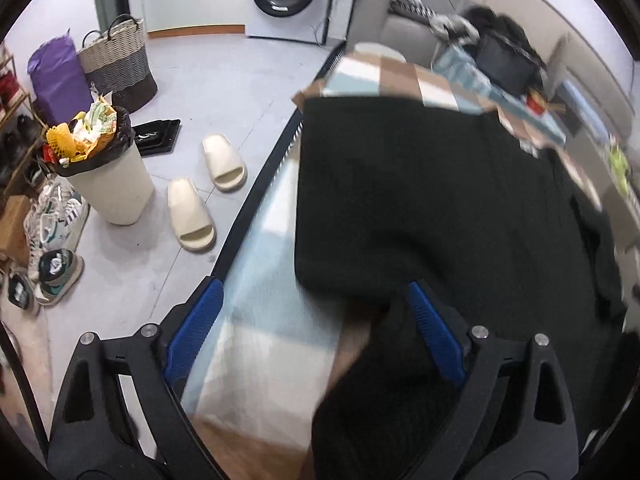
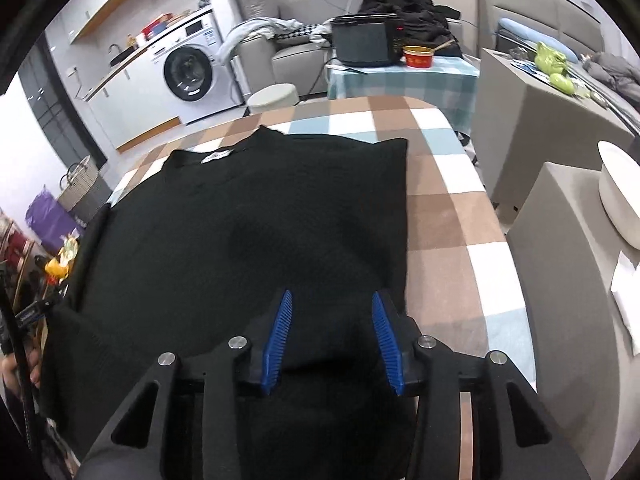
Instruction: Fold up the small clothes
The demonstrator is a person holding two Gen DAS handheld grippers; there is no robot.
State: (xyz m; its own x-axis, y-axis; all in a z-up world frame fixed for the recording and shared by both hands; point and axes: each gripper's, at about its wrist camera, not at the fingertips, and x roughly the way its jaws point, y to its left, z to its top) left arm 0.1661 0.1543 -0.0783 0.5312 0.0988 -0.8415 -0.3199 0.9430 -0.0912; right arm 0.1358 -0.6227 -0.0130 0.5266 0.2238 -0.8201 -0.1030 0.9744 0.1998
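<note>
Checked cloth (image 2: 448, 200): brown, white and pale blue squares, covering the work surface beneath both grippers and running away ahead of them.

Black garment (image 2: 240, 220): knitted top, spread flat on the checked cloth directly ahead of the right gripper. Long axis runs away from the gripper; neckline with a white label (image 2: 216, 156) at the far end, hem at the near end under the fingers. Right-hand side edge lies straight, parallel to the long axis. Left-hand side droops over the edge of the surface. Seen from the left wrist camera, the same black garment (image 1: 432, 200) fills the area ahead and right of the left gripper, image blurred.

Right gripper (image 2: 332, 340): blue-padded fingers parted, poised over the near hem; cloth shows in the gap, pads not pressing it.

Left gripper (image 1: 316, 332): fingers spread wide, right pad at the garment's near corner, left pad over bare checked cloth; nothing pinched.

Floor items left of the left gripper: bin (image 1: 108, 172), pair of cream slippers (image 1: 208, 192).
</note>
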